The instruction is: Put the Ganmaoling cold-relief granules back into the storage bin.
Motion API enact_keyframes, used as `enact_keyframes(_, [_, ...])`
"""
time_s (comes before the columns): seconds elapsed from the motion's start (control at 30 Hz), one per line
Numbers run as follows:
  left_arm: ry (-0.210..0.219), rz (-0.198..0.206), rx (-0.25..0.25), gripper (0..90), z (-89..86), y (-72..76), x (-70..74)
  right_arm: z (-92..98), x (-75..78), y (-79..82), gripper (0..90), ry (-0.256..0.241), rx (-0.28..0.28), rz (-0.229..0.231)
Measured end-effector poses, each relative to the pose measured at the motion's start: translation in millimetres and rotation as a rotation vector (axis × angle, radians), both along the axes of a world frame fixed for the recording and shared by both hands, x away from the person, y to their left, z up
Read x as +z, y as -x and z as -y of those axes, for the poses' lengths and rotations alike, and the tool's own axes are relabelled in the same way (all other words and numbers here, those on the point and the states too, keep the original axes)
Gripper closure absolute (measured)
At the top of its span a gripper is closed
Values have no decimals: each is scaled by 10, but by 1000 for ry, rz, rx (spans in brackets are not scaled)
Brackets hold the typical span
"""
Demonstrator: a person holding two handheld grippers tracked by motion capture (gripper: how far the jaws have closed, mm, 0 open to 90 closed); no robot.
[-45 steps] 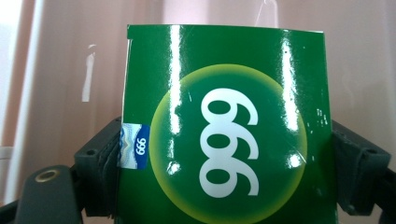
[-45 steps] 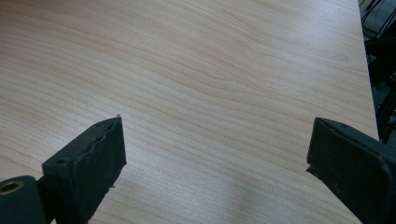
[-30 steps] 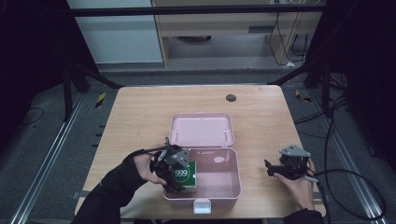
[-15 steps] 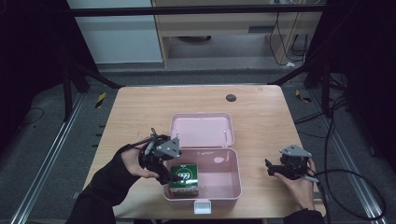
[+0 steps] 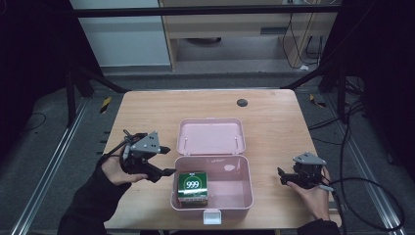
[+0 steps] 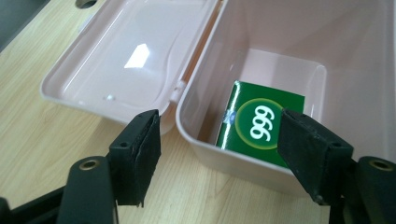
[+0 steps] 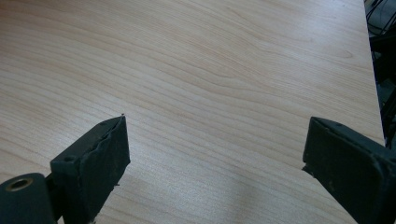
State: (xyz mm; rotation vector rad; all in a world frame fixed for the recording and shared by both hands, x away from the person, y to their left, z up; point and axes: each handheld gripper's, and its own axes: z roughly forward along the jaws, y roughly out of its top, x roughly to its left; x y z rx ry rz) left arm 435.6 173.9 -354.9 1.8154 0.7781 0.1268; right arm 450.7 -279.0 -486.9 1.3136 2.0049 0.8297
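Note:
A pink plastic box (image 5: 244,198) stands open at the table's near middle, its lid (image 5: 211,137) laid flat behind it. Inside, at the left end, stands a green carton (image 5: 192,187) marked 999; the left gripper view shows this carton (image 6: 261,123) against the box wall (image 6: 205,84). My left gripper (image 5: 166,160) hovers open just left of the box, jaws wide apart and empty; its fingertips (image 6: 218,135) frame the box's corner. My right gripper (image 5: 281,176) rests open near the table's right front, over bare wood (image 7: 210,84), holding nothing.
The wooden table (image 5: 147,112) has a dark round hole (image 5: 242,103) near its far edge. Black frame bars and cables surround the table; a cable (image 5: 367,196) loops off the right gripper past the table's right edge.
My left gripper let go of the green carton inside the box and drew back to the left and up, out of the box. The right gripper stayed put.

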Motion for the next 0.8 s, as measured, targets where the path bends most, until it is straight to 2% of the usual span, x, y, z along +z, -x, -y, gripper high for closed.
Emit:
enact_keyframes(0.17, [-6,8,70,290,-152,-28,-139,-1,-1,6,73,2,-6,-2])
enact_keyframes(0.27, [5,-2,90,272,-242,-37,-224,-4,-6,5,67,2,-5,-3])
enact_keyframes(0.63, [15,-27,233,255,-577,-139,-651,5,-18,4,54,6,-8,-3])
enact_keyframes(0.73, [-41,-23,286,244,-657,-192,-759,4,-19,3,53,9,-9,-4])
enact_keyframes(0.8, [-33,-28,329,238,-697,-224,-823,8,-18,3,52,9,-9,-2])
